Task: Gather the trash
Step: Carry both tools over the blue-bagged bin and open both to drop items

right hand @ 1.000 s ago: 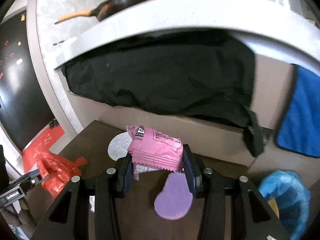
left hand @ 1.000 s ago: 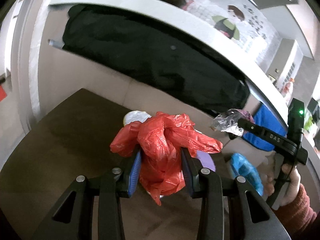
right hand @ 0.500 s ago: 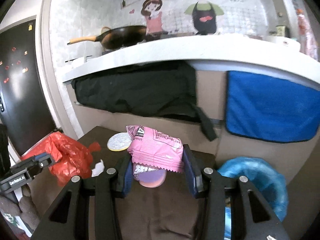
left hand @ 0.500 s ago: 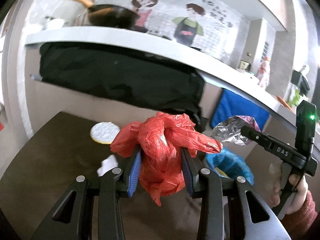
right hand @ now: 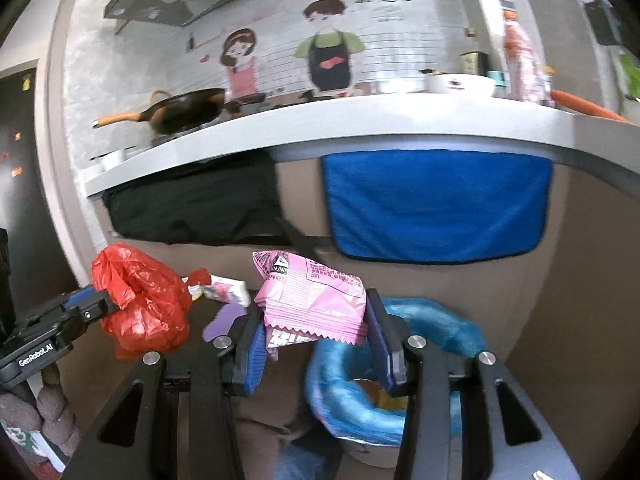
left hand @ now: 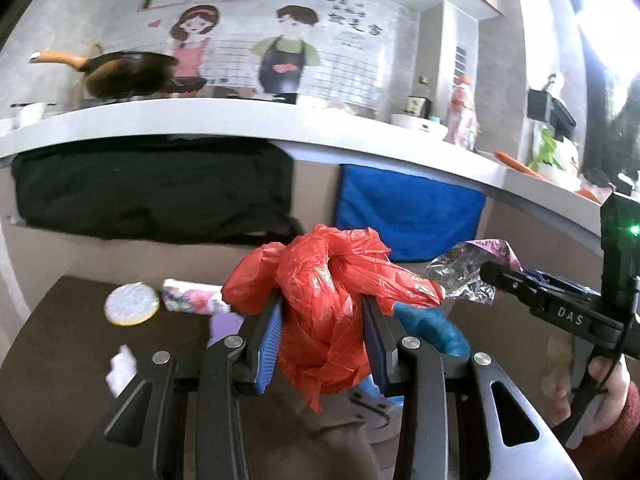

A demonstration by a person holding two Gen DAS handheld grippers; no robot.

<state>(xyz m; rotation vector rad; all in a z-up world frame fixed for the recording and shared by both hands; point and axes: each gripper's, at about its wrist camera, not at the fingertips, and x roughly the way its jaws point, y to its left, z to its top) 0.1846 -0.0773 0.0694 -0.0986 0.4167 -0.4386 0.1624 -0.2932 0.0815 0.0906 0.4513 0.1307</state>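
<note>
Dark tabletop [left hand: 72,344], left hand-held gripper [left hand: 322,344] clamping red bag [left hand: 320,304] — upright, right hand-held gripper [right hand: 314,338] pinching pink packet [right hand: 312,296] — lying crosswise.

One red bag [left hand: 324,312], one pink packet [right hand: 316,304], one blue-lined bin [right hand: 432,320], two hanging cloths [right hand: 436,204], one pan [right hand: 180,112]

red bag [left hand: 324,320], pink wrapper [right hand: 312,300], blue bin liner [right hand: 432,320]

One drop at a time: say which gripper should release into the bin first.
Right, probably. The right gripper holds the pink packet nearly over the blue-lined bin; the left gripper's red bag sits farther aside.
</note>
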